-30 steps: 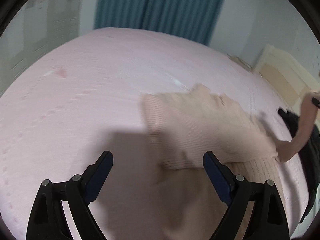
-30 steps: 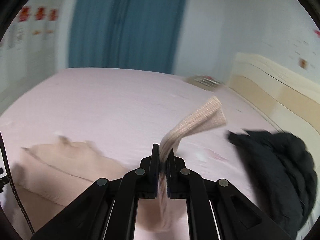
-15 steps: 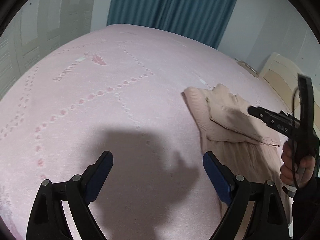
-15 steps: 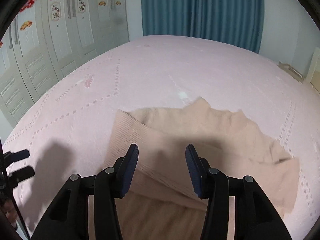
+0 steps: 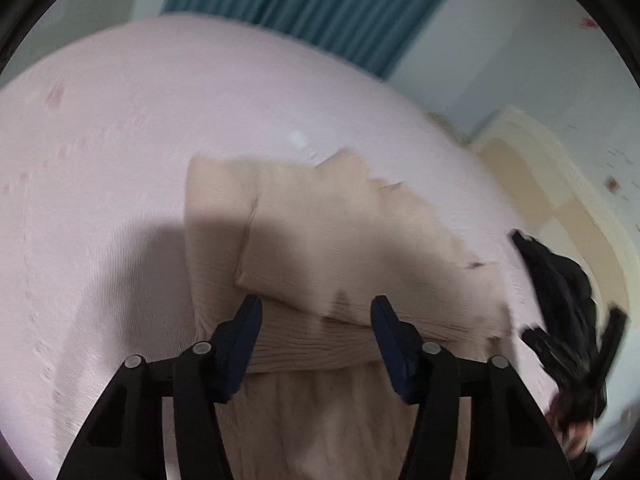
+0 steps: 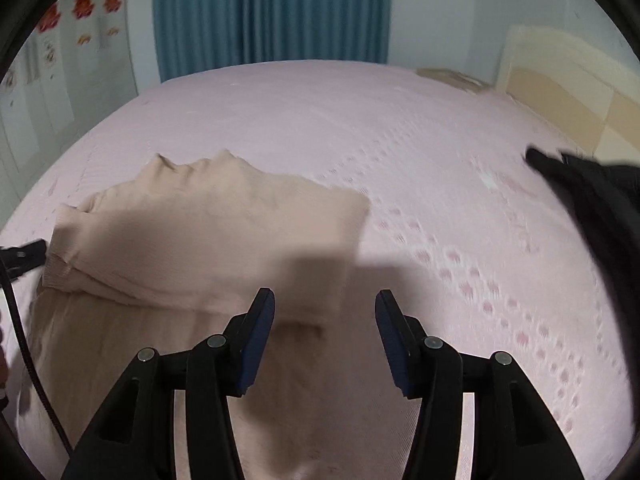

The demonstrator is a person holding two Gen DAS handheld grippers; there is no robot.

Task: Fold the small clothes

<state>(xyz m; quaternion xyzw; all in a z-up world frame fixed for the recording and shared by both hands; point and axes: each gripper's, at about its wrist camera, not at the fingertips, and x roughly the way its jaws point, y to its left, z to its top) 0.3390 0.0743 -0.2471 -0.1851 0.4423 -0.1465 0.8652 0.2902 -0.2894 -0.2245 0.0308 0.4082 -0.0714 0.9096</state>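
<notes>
A beige ribbed knit top [image 5: 320, 240] lies on the pink bed sheet [image 5: 100, 160], with one part folded across its body. My left gripper [image 5: 316, 316] hovers low over the top's near fold. Its jaws are closing, the cloth lies beneath them, and the pads do not press on it. In the right wrist view the same top [image 6: 208, 232] sits left of centre. My right gripper [image 6: 325, 308] hangs above its right edge, jaws opening and holding nothing. The left gripper's tip [image 6: 24, 256] shows at the left rim.
A black garment [image 6: 592, 208] is heaped on the bed to the right, and it also appears as a dark heap [image 5: 560, 280] in the left wrist view. A cream headboard [image 6: 560, 92] stands at the right. Teal curtains [image 6: 272, 12] hang beyond the bed's far edge.
My right gripper let go of the beige strip it held, opened and sank toward the bed. My left jaws narrowed and swung back over the top's near fold.
</notes>
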